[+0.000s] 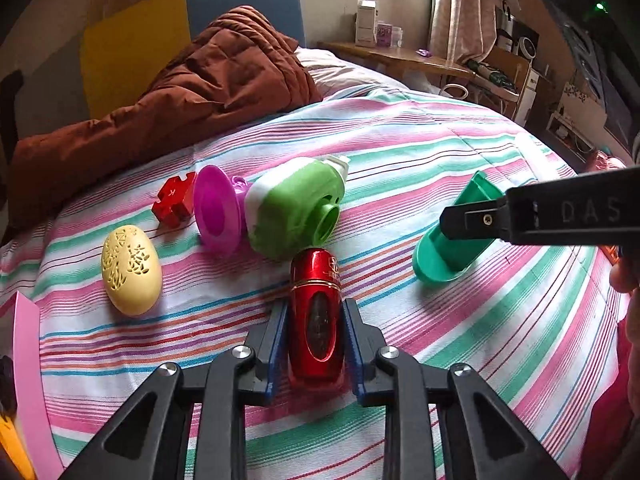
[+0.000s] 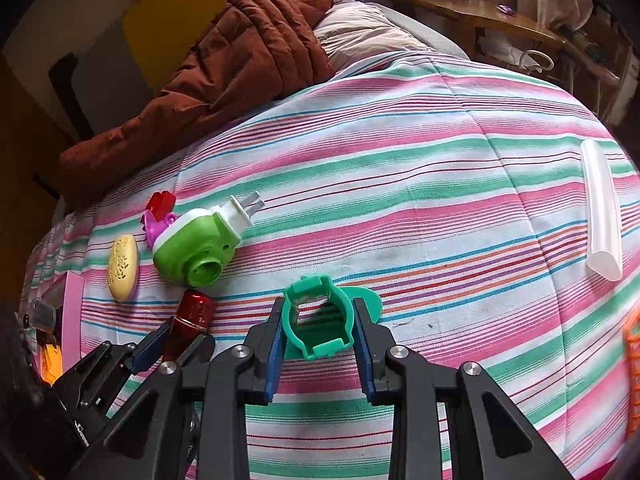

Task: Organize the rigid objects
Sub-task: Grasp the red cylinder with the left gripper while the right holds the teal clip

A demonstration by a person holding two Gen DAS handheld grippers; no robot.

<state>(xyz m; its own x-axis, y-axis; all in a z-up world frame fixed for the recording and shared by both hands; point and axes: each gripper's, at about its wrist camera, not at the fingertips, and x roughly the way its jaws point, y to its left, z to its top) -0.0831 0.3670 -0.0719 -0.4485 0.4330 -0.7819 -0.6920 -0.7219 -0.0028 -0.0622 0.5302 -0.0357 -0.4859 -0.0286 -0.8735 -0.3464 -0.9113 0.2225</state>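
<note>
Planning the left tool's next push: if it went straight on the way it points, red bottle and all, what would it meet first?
Probably the green plug-in device. The left tool grips the red bottle, whose far end sits right at the device's round opening; whether they already touch is unclear.

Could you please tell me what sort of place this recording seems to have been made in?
Most likely a bedroom in a home. The objects lie on a bed with a striped sheet; a rumpled brown quilt and a pillow sit at its head, and a wooden desk stands by the curtained window.
</note>
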